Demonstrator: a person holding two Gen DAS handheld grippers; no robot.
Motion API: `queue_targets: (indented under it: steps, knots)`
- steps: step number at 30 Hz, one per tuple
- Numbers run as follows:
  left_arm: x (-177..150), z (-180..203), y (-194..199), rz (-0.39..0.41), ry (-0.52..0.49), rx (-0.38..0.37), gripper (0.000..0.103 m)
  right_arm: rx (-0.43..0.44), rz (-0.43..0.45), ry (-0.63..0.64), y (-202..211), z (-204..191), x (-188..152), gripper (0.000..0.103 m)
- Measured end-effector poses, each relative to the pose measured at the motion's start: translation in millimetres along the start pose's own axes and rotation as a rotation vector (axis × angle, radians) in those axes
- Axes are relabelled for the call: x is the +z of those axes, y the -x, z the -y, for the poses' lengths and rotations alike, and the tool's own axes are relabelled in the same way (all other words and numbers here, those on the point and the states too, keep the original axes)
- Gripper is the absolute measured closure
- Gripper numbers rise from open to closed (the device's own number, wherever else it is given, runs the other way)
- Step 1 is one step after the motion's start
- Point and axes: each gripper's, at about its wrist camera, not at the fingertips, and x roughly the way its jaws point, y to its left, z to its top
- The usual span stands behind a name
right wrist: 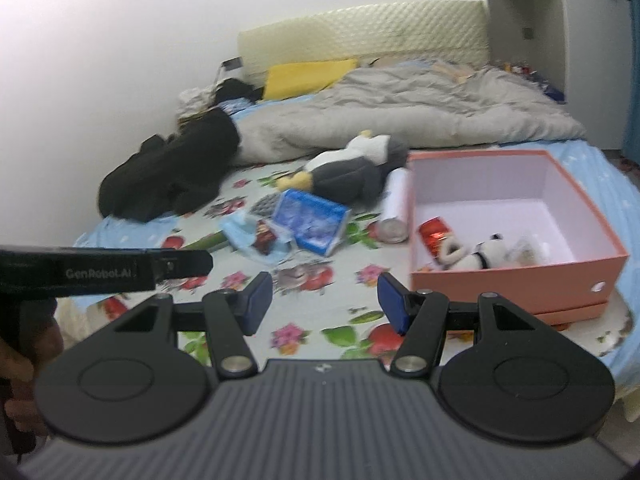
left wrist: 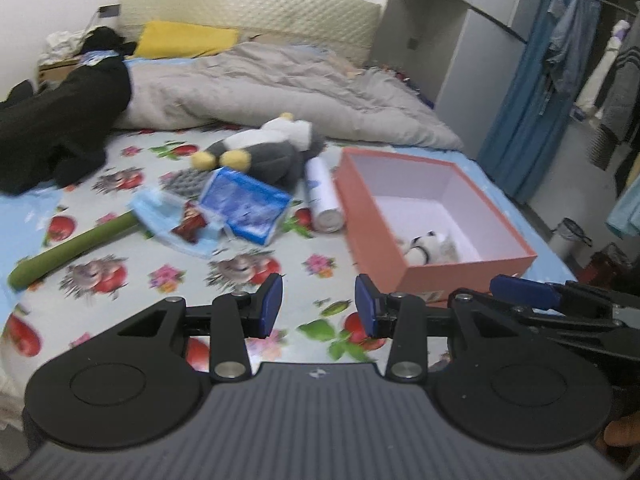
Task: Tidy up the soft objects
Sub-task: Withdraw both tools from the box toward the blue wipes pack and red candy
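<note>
A grey and white plush penguin (left wrist: 264, 148) (right wrist: 352, 168) lies on the flowered bed sheet. A pink open box (left wrist: 496, 258) (right wrist: 520, 272) stands to its right and holds a small white plush dog (left wrist: 430, 246) (right wrist: 486, 256) and a red item (right wrist: 434, 230). A blue tissue pack (left wrist: 244, 206) (right wrist: 310, 220), a light blue cloth with a small red item on it (left wrist: 176, 224) (right wrist: 256, 236), a white cylinder (left wrist: 322, 194) (right wrist: 394, 208) and a green stick (left wrist: 72, 248) lie between. My left gripper (left wrist: 318, 306) is open and empty above the sheet. My right gripper (right wrist: 320, 302) is open and empty.
A grey duvet (left wrist: 280, 88) and a yellow pillow (left wrist: 184, 38) lie at the bed's head. Black clothing (left wrist: 60, 120) is heaped at the left. A wardrobe (left wrist: 452, 40) and hanging clothes stand right of the bed. The other gripper shows at each view's edge (left wrist: 524, 290) (right wrist: 100, 268).
</note>
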Motion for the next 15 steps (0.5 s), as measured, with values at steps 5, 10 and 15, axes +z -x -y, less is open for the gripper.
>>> queue_targets:
  steps: [5, 10, 15]
  knots:
    - [-13.5, -23.0, 2.1, -0.012, 0.057, 0.043, 0.057, 0.043, -0.047, 0.016, -16.3, -16.0, -9.5, 0.042]
    - [-15.9, -46.5, -16.0, -0.045, 0.113, 0.08, 0.057, 0.055, -0.092, 0.026, -34.4, -20.2, -12.8, 0.042]
    - [-6.7, -62.2, -38.2, -0.059, 0.145, 0.095, 0.057, 0.049, -0.116, 0.024, -58.0, -15.9, -3.0, 0.042]
